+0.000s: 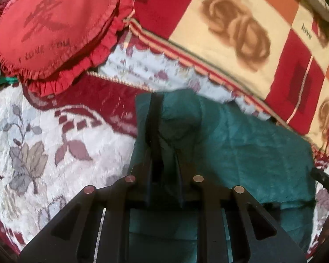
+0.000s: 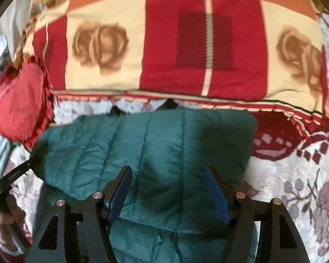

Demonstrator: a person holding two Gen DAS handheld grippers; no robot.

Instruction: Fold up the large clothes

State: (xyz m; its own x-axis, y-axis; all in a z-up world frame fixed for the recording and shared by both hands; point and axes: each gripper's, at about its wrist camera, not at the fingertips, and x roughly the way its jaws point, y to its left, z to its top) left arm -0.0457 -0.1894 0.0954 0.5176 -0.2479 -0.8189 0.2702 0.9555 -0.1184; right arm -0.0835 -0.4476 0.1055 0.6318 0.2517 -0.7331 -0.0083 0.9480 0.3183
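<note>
Across the frame's centre, your teal quilted jacket [image 2: 147,153] lies part-folded on the floral bedspread [image 2: 296,186]; left gripper [image 1: 162,131] pinches its edge, right gripper [image 2: 168,188] hovers wide open, folds remaining.

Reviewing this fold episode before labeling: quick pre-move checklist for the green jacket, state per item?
1. Left gripper grip on the green quilted jacket: ok; fingers close together with fabric bunched between them.
2. Right gripper free: ok; jaws spread wide above the jacket, nothing between the blue pads.
3. Jacket folded over: ok; an upper layer lies over a lower one near the right gripper.
4. Fold edges aligned: cannot tell; the near part is hidden by the grippers.
5. Heart-shaped red cushion off the jacket: cannot tell; in the right view its frill meets the jacket's corner.
6. Rose-patterned blanket off the jacket: ok; it lies beyond the far edge.
</note>
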